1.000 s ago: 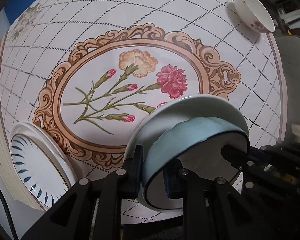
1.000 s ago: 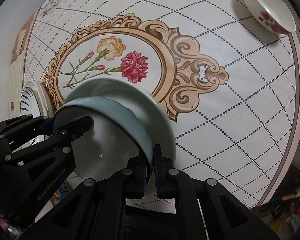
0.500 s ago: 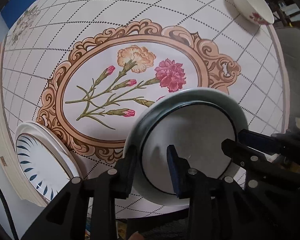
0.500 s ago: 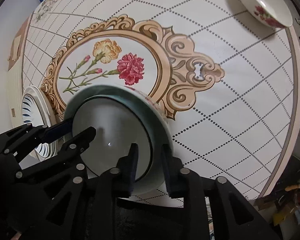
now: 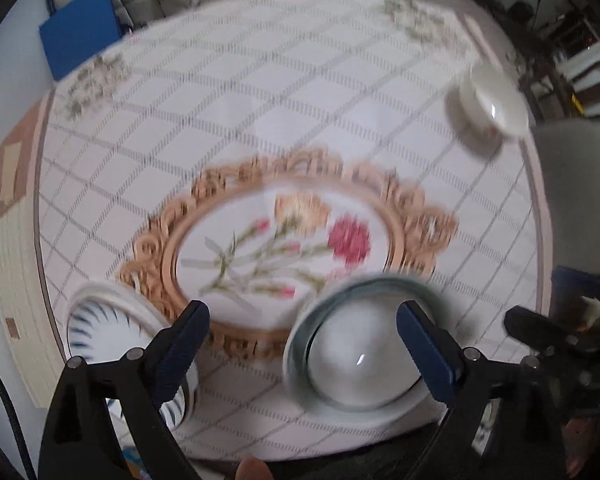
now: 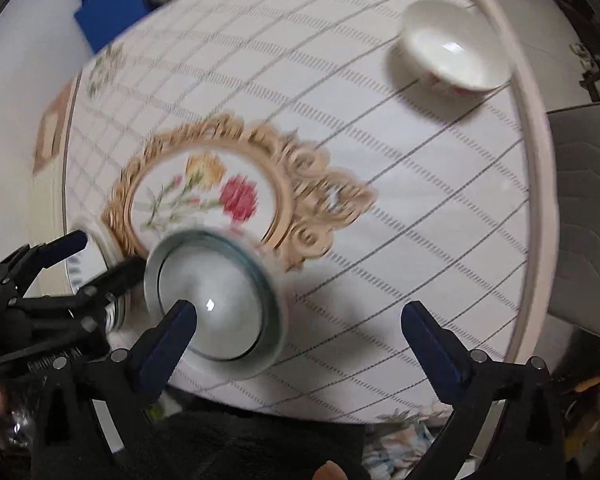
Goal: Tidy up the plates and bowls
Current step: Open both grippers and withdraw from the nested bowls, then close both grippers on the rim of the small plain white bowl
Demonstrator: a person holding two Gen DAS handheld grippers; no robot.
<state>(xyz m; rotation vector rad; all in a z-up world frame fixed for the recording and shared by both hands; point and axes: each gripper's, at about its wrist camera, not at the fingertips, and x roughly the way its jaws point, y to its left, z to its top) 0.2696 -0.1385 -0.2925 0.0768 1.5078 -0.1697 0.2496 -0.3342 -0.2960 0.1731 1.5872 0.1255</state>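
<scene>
From the left wrist, we see the pale green bowl [image 5: 360,364] nested in a plate at lower centre, lying below and between our left gripper [image 5: 302,330] fingers, nearer the right one. The jaws have just been opening and stand wide, gripping nothing.

From the right wrist, the bowl [image 6: 216,300] sits lower left, behind the left finger [image 6: 168,344] of our right gripper [image 6: 300,332], whose jaws have likewise sprung wide and hold nothing.

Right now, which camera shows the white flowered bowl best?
The right wrist view: the white flowered bowl is larger there, its inside and red pattern visible. The left wrist view shows it small and blurred at the table's far edge.
</scene>
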